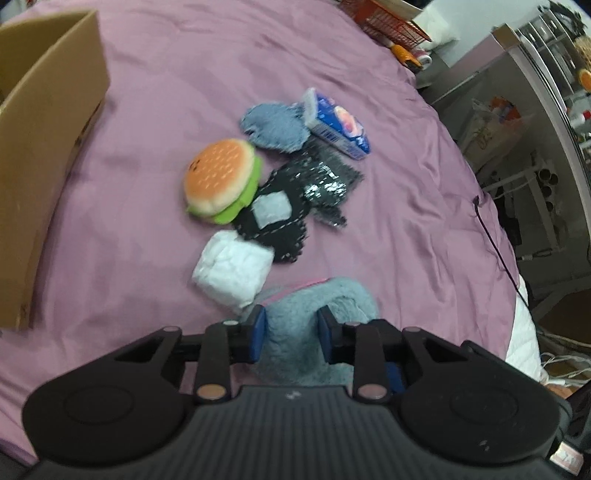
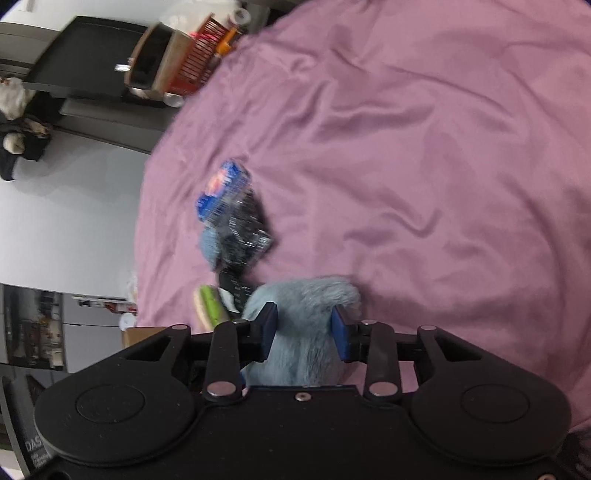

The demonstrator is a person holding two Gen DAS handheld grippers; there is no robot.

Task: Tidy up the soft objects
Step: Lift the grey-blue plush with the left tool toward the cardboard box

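- The left tool [image 1: 291, 334] has its two blue-padded fingers pressed into either side of a fluffy grey-blue plush [image 1: 306, 332], clamped on it; the fabric bulges up between the pads and a pink edge shows at the plush's far rim.
- The right tool [image 2: 304, 334] grips the same fluffy grey-blue plush [image 2: 301, 325] from another side, its blue pads sunk into the pile, so both tools hold one item between them.
- Just beyond the plush in the left wrist view lies a white folded cloth bundle [image 1: 232, 275], touching the plush's near edge.
- Past that, a black knitted piece [image 1: 280, 218] with a pale square patch lies flat, overlapped by a black sequinned item [image 1: 325, 184].
- A burger plush toy [image 1: 221, 181], orange bun over a green layer, sits against the black knitted piece on its left.
- Farther off lie a blue-grey fuzzy cloth [image 1: 273, 125] and, touching it, a blue printed packet [image 1: 336, 123].
- All of these rest on a mauve bedsheet [image 1: 166, 92], wrinkled in the right wrist view.
- A cardboard box [image 1: 44, 140] stands open at the left edge of the bed, well apart from the pile.
- A red wire basket [image 1: 384, 22] sits beyond the far edge of the sheet.
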